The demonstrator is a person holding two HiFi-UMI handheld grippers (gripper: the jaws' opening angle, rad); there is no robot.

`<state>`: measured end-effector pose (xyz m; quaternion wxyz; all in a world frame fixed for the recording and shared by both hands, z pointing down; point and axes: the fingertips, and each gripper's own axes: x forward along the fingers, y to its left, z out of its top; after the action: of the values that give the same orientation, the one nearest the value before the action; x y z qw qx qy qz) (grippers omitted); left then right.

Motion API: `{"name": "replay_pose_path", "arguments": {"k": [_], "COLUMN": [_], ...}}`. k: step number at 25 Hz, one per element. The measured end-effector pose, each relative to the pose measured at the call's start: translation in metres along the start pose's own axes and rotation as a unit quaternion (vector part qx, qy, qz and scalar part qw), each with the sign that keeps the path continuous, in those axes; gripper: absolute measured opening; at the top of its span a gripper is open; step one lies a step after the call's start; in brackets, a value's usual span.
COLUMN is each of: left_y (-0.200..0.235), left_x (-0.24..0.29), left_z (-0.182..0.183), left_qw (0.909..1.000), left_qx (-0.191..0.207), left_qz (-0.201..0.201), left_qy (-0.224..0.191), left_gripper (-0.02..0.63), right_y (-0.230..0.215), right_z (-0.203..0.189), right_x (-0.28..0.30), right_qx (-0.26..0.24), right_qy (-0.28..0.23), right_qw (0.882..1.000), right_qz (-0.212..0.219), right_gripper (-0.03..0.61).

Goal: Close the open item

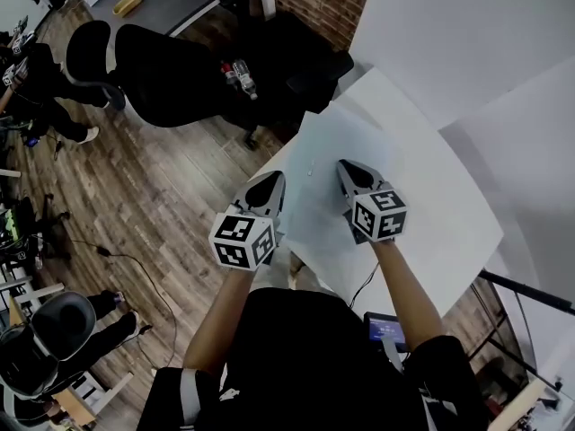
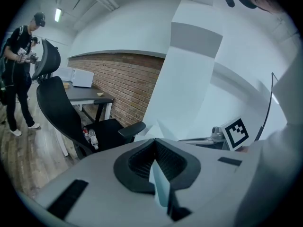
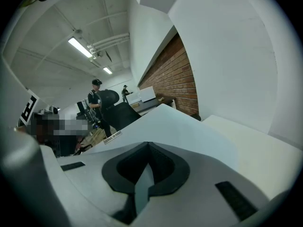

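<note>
Left tongs (image 1: 272,185) and right tongs (image 1: 349,173) each pinched an edge of the thin pale-blue plastic folder (image 1: 316,147); it looked light, floppy and slippery.

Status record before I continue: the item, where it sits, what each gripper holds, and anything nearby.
item: pale translucent sheet, thin and flexible; exact type cannot be told
location: on the white table, by its corner nearest the person
left gripper: jaws shut on the sheet's near edge
right gripper: jaws shut on the same sheet, further right
sheet state: appears to rise like a flap ahead of the right gripper in its view
nearby: black office chair on the wood floor beyond the table
</note>
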<state>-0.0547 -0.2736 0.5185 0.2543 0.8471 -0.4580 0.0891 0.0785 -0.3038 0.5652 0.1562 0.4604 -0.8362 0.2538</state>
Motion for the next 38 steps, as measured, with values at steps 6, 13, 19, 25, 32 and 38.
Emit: {"name": "replay_pose_path", "arguments": {"k": [6, 13, 19, 25, 32, 38], "left_y": [0.005, 0.014, 0.021, 0.026, 0.031, 0.033], "left_x": [0.005, 0.003, 0.002, 0.008, 0.009, 0.012], "left_z": [-0.005, -0.013, -0.02, -0.024, -0.03, -0.033], "left_qw": [0.9999, 0.9996, 0.9994, 0.9991, 0.9986, 0.9984], "left_qx": [-0.013, -0.023, -0.027, -0.033, -0.039, -0.042], "left_qz": [0.0, 0.007, 0.014, 0.016, 0.022, 0.024], "left_qy": [0.005, 0.011, 0.017, 0.02, 0.028, 0.031], "left_gripper": [0.014, 0.014, 0.014, 0.014, 0.014, 0.014], "right_y": [0.003, 0.009, 0.011, 0.012, 0.015, 0.016], "right_z": [-0.007, -0.014, -0.019, -0.024, -0.029, -0.033], "right_x": [0.011, 0.02, 0.026, 0.034, 0.042, 0.047], "right_qx": [-0.001, -0.003, -0.005, -0.007, -0.004, -0.003], "right_qy": [0.014, 0.025, 0.033, 0.041, 0.05, 0.055], "right_qw": [1.0, 1.0, 0.999, 0.999, 0.998, 0.998], "right_qz": [0.01, 0.017, 0.021, 0.025, 0.032, 0.038], "right_gripper": [0.038, 0.038, 0.038, 0.038, 0.038, 0.038]}}
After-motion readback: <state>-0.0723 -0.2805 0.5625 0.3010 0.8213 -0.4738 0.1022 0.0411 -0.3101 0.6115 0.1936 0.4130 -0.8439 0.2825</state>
